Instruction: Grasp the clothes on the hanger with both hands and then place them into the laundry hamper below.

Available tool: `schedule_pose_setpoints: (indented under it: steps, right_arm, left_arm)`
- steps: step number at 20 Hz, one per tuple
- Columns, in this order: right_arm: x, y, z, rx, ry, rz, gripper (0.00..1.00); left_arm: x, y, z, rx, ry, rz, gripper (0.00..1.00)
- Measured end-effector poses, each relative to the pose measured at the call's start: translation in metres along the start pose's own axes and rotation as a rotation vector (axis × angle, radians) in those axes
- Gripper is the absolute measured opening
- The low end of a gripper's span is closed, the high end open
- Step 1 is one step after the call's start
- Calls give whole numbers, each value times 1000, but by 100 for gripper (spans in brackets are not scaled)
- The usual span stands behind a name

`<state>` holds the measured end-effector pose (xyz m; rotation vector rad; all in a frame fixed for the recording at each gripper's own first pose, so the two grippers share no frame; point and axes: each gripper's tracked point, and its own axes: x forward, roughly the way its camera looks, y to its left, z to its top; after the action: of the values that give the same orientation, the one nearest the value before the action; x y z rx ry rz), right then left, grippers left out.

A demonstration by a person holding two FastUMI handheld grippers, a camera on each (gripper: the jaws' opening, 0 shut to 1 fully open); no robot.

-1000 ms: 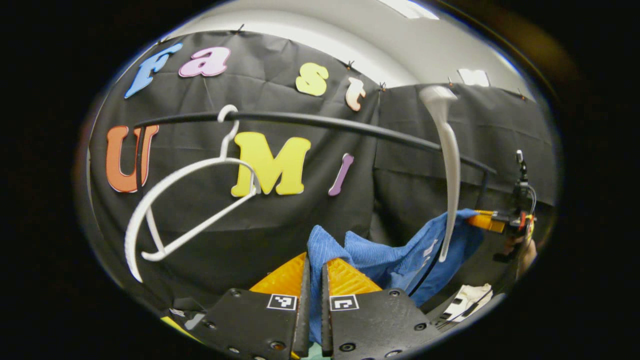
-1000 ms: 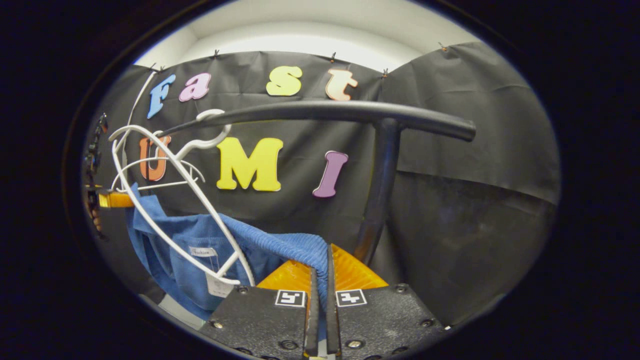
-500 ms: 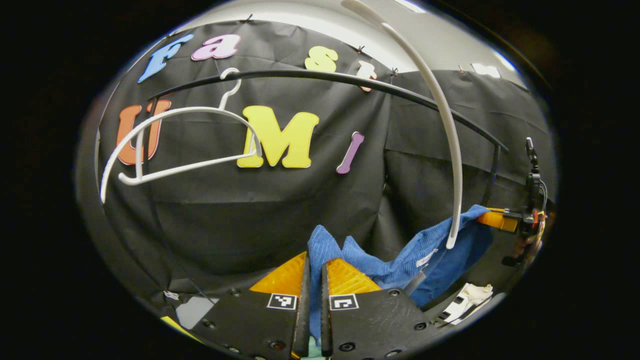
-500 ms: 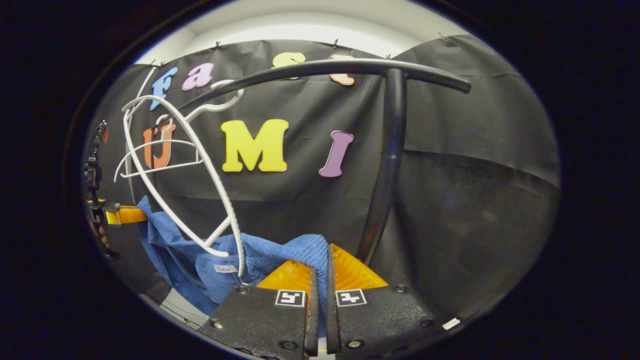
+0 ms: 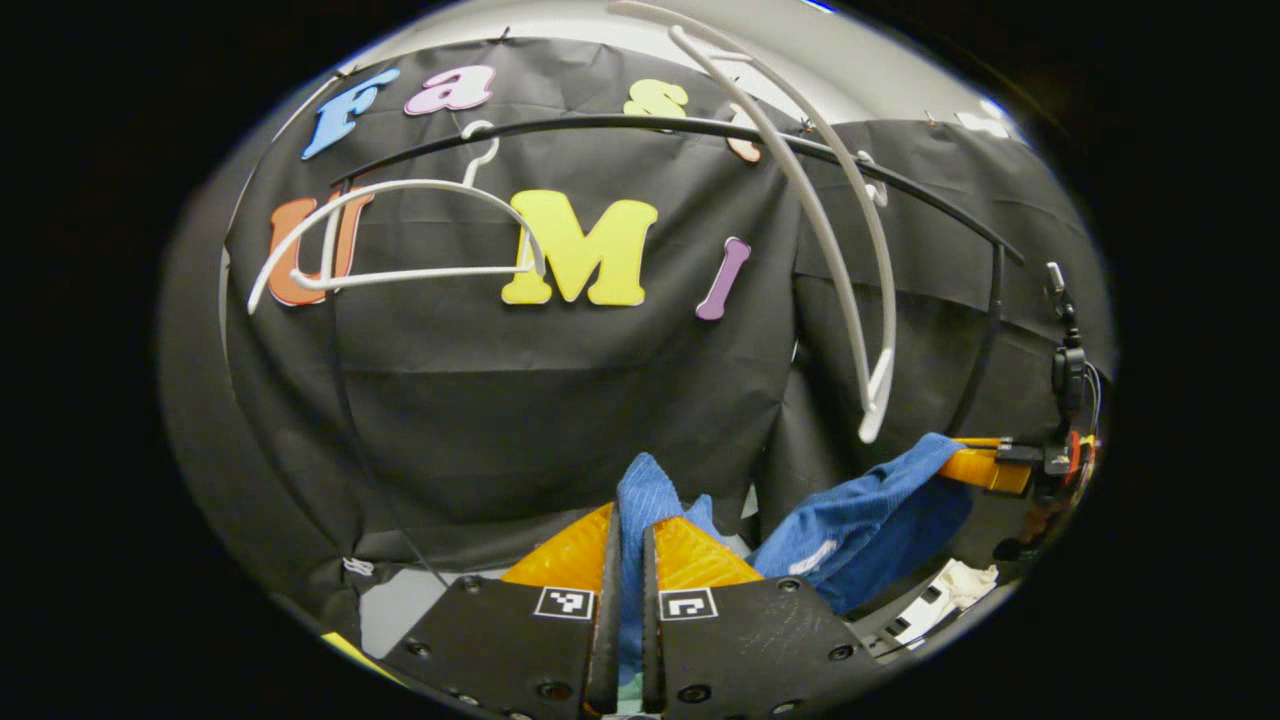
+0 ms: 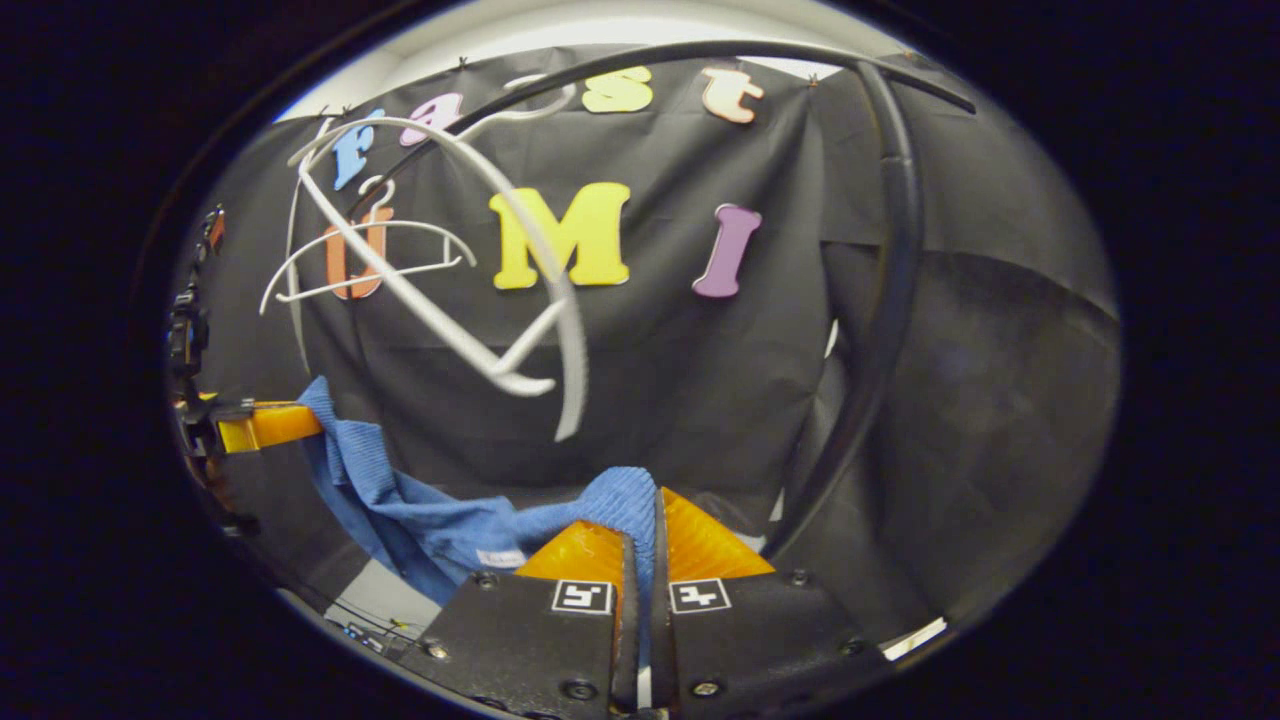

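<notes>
now the blue garment (image 5: 860,510) is off its white hanger (image 5: 850,250): a second ago the hanger's arm ran down into the cloth, half a second ago its tip just met the collar, and here the tip hangs bare above the fabric, with a gap between the two. in the right gripper view that hanger (image 6: 520,330) is blurred, which i read as it swinging free on the black rail (image 6: 700,50) after letting go. a second white hanger (image 5: 400,230) hangs empty farther along the rail, toward its left end. the left gripper (image 5: 625,560) is clenched on one bunched edge of the garment, cloth standing up between its two fingers; the right gripper (image 6: 642,560) is likewise clamped on the other edge, and the fabric sags in a loose sling between the two. both views have the rail higher in frame than before, so the hands have come down and back from it. that suggests the pulling-off step is done, and what's left is lowering the garment into the hamper. the hamper itself isn't something i can pick out, so how near the cloth is to it i cannot tell; the slack middle may need gathering so it doesn't drape over the rim.
</notes>
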<state>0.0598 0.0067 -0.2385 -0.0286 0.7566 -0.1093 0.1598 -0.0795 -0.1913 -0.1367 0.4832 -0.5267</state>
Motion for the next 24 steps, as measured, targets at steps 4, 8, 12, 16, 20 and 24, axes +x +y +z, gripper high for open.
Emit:
schedule_pose_setpoints:
  steps: [4, 8, 12, 16, 20, 24]
  right_arm:
    - [10, 43, -26, -1, 45, 85, 8]
    - [12, 84, -34, 39, 67, 166, 8]
    - [12, 127, -36, 32, 44, 240, 8]
    - [13, 160, -36, -9, 21, 282, 8]
    - [22, 169, -41, -6, 32, 269, 8]
    - [38, 162, -45, -57, 45, 198, 8]
  left_arm:
    - [-8, -11, -18, -5, 9, 15, 10]
    - [-19, -16, -27, -42, 8, 29, 10]
    - [-24, -20, -37, -62, 13, 26, 10]
    - [-19, -23, -43, -55, 26, 13, 10]
    - [-13, -23, -57, -34, 57, 28, 8]
    - [-4, -15, -67, -38, 94, 37, 8]
